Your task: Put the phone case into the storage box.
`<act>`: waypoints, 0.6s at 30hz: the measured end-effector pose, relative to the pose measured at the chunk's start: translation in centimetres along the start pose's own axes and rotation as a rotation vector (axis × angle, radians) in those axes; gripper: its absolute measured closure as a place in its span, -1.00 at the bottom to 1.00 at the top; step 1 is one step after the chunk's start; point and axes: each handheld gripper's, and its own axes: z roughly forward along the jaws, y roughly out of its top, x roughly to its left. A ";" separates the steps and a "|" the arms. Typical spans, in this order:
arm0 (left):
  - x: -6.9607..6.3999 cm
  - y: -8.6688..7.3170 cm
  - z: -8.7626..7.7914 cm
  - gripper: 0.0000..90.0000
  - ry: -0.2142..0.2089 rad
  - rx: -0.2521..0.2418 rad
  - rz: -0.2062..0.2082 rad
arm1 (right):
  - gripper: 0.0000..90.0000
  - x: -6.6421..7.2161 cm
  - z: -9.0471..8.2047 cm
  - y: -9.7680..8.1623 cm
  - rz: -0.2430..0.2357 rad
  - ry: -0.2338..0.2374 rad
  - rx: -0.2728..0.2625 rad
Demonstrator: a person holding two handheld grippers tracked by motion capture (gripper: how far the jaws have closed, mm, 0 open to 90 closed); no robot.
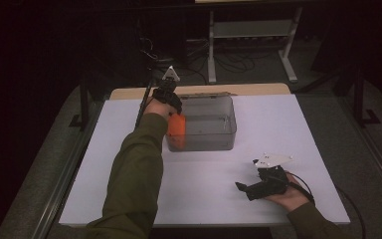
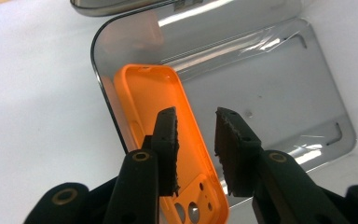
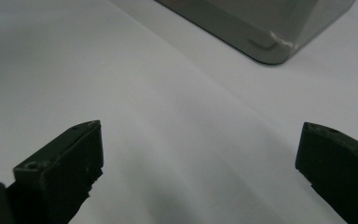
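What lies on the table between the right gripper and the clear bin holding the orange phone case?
Nothing: in the high view, only bare white table separates the right gripper from the clear bin.

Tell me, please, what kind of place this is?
Probably a lab or recording workspace, not a home: a white-topped table in a dark room, a white metal equipment stand behind it, and loose black cables on the floor.

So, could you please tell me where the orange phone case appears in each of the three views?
High view: the orange phone case stands at the left end of the clear plastic bin, below the left gripper.
Left gripper view: lower centre, inside the bin, partly behind the jaws.
Right gripper view: not in it.
Shared landmark: the bin, whose corner sits top right in the right gripper view.
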 end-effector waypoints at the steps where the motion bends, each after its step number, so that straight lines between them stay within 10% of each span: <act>1: 0.0 0.0 -0.1 0.50 -0.005 -0.006 0.006 | -0.99 0.0 0.0 0.0 -0.001 -0.001 0.000; 18: 0.1 -0.3 -1.2 0.03 -0.122 -0.107 0.152 | -0.99 -0.2 0.1 0.0 0.000 -0.005 0.003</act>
